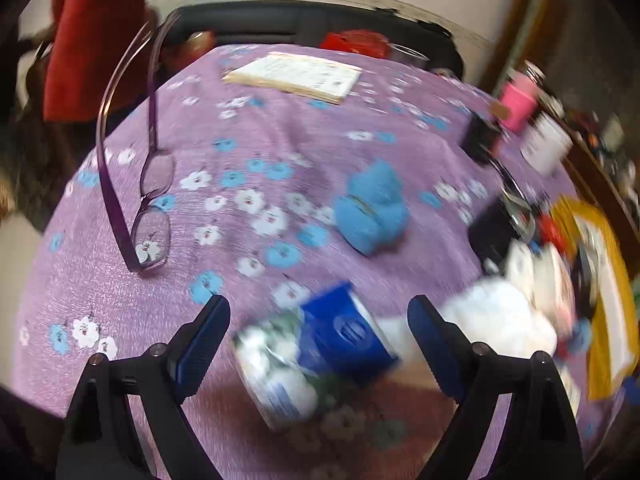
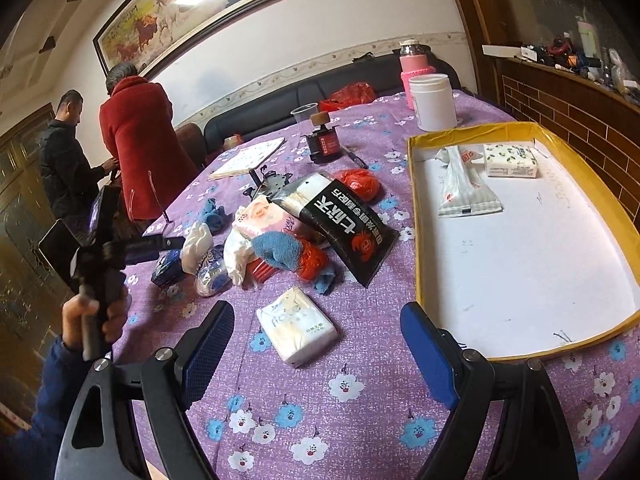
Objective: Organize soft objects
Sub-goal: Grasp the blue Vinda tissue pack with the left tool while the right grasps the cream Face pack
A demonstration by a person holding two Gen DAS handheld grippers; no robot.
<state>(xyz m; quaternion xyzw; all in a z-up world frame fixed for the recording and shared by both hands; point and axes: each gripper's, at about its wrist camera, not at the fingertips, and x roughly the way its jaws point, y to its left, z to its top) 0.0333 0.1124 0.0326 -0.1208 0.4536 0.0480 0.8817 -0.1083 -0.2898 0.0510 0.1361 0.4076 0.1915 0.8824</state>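
Early stage, judging by the layout: the yellow-rimmed tray [image 2: 416,216] holds only a tissue pack [image 2: 510,160] and a flat white sachet [image 2: 460,188], while the pile of soft items [image 2: 280,236] sits on the desk [image 2: 360,400] just left of it. A lone tissue packet [image 2: 296,322] lies ahead of the right gripper [image 2: 320,356], jaws spread and empty. Left gripper [image 1: 320,344], jaws also spread, hovers over a blue packet [image 1: 348,332]; nothing gripped.

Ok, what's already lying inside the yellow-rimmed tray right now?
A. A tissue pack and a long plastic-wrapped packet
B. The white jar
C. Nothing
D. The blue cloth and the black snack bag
A: the right wrist view shows a leaf-printed tissue pack and a long plastic-wrapped packet on the white floor of the yellow-rimmed tray, and nothing else inside it.
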